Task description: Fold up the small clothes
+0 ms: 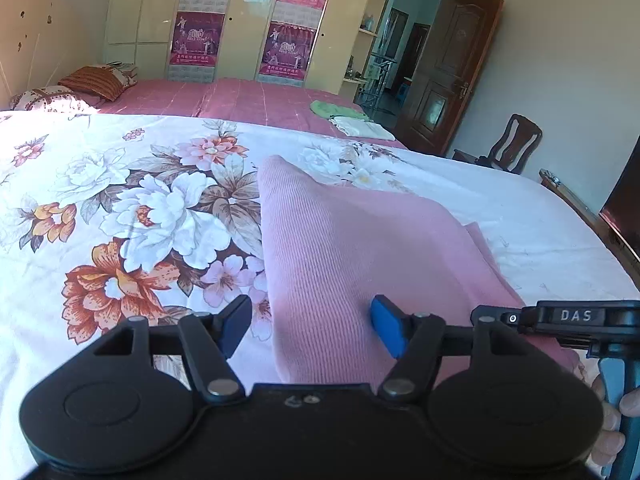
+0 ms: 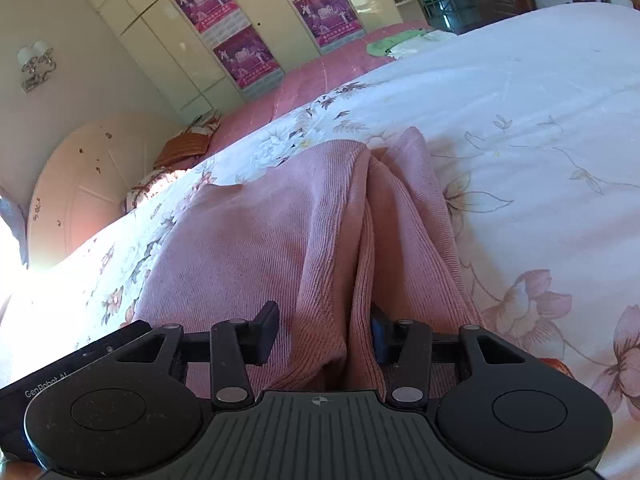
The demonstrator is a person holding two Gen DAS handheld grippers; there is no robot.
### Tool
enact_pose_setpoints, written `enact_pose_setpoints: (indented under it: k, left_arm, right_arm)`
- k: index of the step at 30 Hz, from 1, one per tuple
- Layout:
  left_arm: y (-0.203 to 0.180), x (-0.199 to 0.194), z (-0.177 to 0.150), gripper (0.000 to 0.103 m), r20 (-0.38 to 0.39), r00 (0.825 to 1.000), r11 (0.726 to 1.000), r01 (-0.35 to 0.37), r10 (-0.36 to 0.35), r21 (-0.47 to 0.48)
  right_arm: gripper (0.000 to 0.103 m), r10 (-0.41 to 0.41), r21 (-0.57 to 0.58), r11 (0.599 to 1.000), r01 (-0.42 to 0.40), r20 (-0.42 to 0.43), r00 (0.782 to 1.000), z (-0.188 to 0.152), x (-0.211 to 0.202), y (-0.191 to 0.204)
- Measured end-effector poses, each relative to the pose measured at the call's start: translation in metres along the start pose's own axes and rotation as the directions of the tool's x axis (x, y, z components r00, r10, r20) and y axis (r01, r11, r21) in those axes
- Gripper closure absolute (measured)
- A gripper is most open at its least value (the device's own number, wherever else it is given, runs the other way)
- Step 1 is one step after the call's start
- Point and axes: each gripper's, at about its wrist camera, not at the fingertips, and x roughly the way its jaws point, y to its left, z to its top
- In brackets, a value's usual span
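Both grippers, left and right, jaws apart, straddle the pink knit garment (seemingly unclamped) on the floral bedspread.

Sweater: near end is disappearing under the right tongs.
Posters: print is blurring beyond reading.
Chair: bed is hiding its lower part.

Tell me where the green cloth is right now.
The green cloth lies far back on the pink-red bedspread, touching a white folded cloth, near the open door; the right wrist view shows it at upper right.
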Motion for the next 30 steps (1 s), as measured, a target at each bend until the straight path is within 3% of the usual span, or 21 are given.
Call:
enact_pose_setpoints:
  k: [1,6,10,12,15,17,18,20,22,30]
  left_arm:
    - [0.001,-0.004,-0.005,0.039,0.003,1.0,1.0,0.001,-0.001,0.004]
    - [-0.009,-0.007,-0.003,0.039,0.016,1.0,0.999,0.025,-0.025,0.023]
    - [-0.02,-0.008,-0.003,0.039,0.013,0.998,0.998,0.064,-0.064,0.025]
    - [-0.027,-0.007,-0.009,0.039,0.003,0.997,0.996,0.076,-0.076,0.034]
    - [-0.037,-0.002,-0.023,0.037,-0.005,0.999,0.994,0.039,-0.039,0.099]
    - [-0.039,-0.001,-0.027,0.036,-0.002,1.0,0.99,0.018,-0.018,0.137]
    - [-0.039,-0.002,-0.026,0.036,-0.007,1.0,0.989,0.02,-0.019,0.145]
    - [-0.035,-0.004,-0.021,0.037,-0.022,0.999,0.99,0.035,-0.032,0.138]
    - [-0.028,-0.008,-0.013,0.037,-0.027,0.998,0.994,0.054,-0.052,0.095]
    - [-0.015,0.001,0.025,0.037,0.023,0.999,0.999,0.03,-0.031,0.045]
  right_arm:
    - [0.086,-0.011,-0.013,1.0,0.011,-0.001,1.0,0.002,0.005,0.0]
    - [0.088,-0.023,-0.114,0.993,0.037,0.12,0.993,0.012,-0.022,0.01]
    - [0.089,-0.048,-0.163,0.984,0.076,0.164,0.985,0.018,-0.046,0.006]
    - [0.089,-0.092,-0.137,0.984,0.112,0.145,0.985,0.009,-0.047,-0.01]
    - [0.088,-0.117,-0.096,0.988,0.121,0.045,0.992,-0.012,-0.028,-0.03]
    - [0.088,-0.115,-0.099,0.988,0.12,0.056,0.992,-0.017,-0.029,-0.03]
    - [0.086,-0.106,-0.089,0.99,0.111,0.058,0.993,-0.014,-0.032,-0.028]
    - [0.067,-0.088,-0.074,0.993,0.094,0.077,0.993,-0.006,-0.041,-0.026]
    - [0.058,-0.083,-0.072,0.993,0.091,0.113,0.99,0.005,-0.049,-0.026]
    - [0.058,-0.083,-0.017,0.996,0.084,0.065,0.994,0.056,0.0,-0.03]
